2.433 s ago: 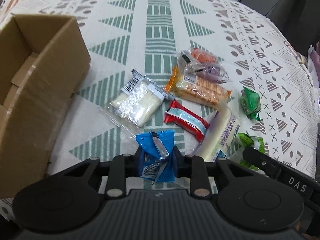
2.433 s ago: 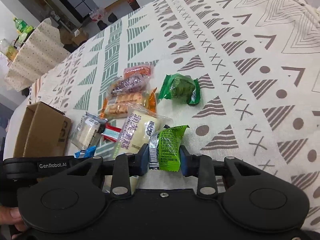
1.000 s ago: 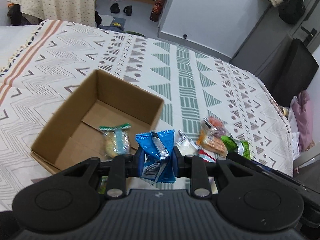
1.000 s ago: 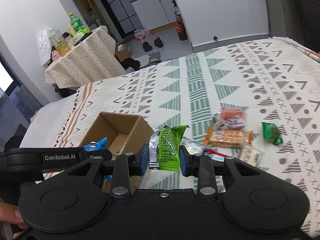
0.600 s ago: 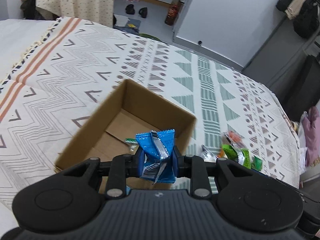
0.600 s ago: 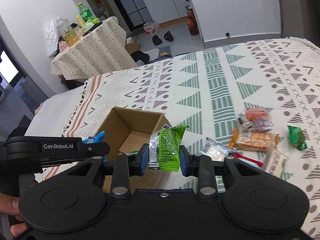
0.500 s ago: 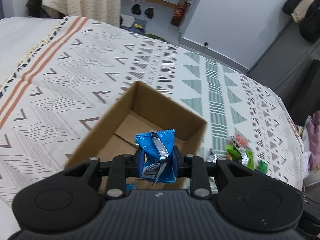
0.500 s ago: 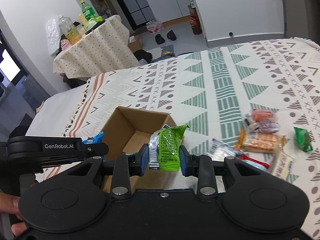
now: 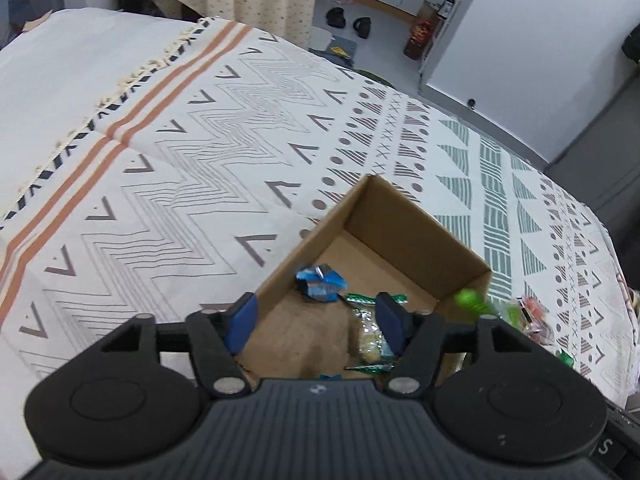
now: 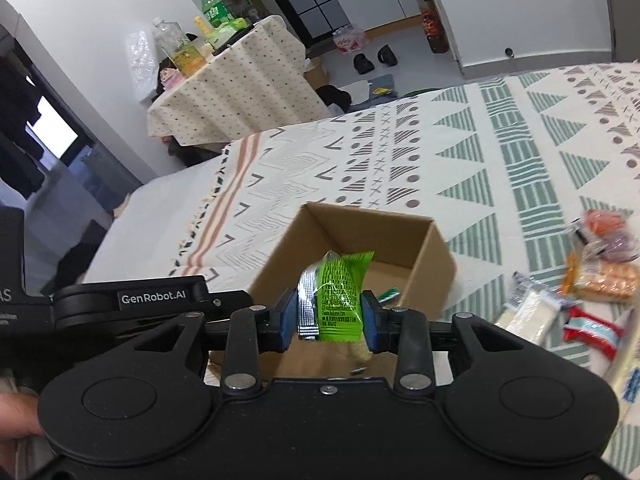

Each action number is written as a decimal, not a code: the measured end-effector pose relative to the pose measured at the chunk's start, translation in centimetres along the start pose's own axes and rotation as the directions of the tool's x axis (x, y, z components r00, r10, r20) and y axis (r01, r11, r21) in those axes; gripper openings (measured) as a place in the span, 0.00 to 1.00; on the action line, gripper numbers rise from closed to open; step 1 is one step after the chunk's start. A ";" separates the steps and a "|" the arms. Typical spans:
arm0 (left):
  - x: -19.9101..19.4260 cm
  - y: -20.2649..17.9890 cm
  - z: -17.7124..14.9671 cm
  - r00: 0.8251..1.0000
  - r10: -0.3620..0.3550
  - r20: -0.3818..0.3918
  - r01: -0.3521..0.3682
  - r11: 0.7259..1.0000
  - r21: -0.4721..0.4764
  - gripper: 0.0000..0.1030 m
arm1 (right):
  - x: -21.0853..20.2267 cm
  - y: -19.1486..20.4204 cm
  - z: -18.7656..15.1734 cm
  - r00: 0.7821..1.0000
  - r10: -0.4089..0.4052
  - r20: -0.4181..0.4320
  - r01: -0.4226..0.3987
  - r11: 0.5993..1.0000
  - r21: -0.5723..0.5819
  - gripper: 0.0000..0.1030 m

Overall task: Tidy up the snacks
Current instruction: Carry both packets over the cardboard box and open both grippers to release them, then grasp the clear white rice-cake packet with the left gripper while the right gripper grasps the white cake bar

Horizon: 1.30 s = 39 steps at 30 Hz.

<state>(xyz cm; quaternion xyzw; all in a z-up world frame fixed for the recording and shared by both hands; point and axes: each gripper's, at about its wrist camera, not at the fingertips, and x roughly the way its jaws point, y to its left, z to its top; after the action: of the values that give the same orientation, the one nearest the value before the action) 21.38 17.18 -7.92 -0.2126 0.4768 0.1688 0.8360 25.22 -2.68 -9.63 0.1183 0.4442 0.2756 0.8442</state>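
An open cardboard box stands on the patterned cloth. My left gripper hangs open above the box's near side, with nothing between its fingers. A blue snack packet lies inside the box beside a clear packet with green ends. In the right wrist view my right gripper is shut on a green snack packet, held above the box's near edge. The same green packet shows blurred at the box's right corner in the left wrist view.
Several loose snacks lie on the cloth right of the box: a clear white packet, a red packet, an orange cracker pack. The other gripper's black body sits left of mine. The cloth's fringed edge runs far left.
My left gripper has opened and the blue packet has dropped into the box. The right gripper has carried the green packet closer over the box.
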 end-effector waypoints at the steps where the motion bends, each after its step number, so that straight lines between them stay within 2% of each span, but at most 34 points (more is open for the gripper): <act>1: -0.1 0.2 0.0 1.000 0.004 0.002 -0.004 1.000 -0.007 0.67 | -0.1 0.1 0.0 1.000 0.001 0.006 -0.001 1.000 0.002 0.48; 2: -0.2 0.2 -0.1 1.000 0.007 0.003 -0.007 1.000 -0.011 0.68 | -0.2 0.0 -0.1 1.000 0.001 0.013 -0.001 1.000 0.003 0.52; 7: -0.3 -0.3 -0.7 1.000 0.013 -0.006 -0.013 1.000 0.001 0.73 | -1.0 -1.1 -0.3 0.999 -0.036 0.017 0.035 0.999 0.026 0.53; 11: -0.5 -1.2 -1.4 1.000 0.007 -0.014 -0.007 1.000 0.014 0.74 | -2.2 -2.2 -0.7 0.996 -0.080 0.028 0.079 0.996 0.033 0.63; 17: -0.7 -3.2 -2.7 1.000 -0.009 -0.021 0.010 0.999 0.041 0.79 | -4.0 -4.2 -1.9 0.990 -0.135 0.034 0.133 0.989 0.059 0.72; 39: -0.6 -12.7 -8.0 0.995 -0.078 -0.068 0.089 0.979 0.182 0.80 | -9.9 -12.9 -5.0 0.968 -0.247 0.042 0.235 0.952 0.196 0.75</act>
<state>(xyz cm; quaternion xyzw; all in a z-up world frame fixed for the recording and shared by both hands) 21.43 2.20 -8.61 -0.1590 0.5062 0.0819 0.8437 21.24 -19.12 -11.45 0.1519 0.4512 0.1229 0.8708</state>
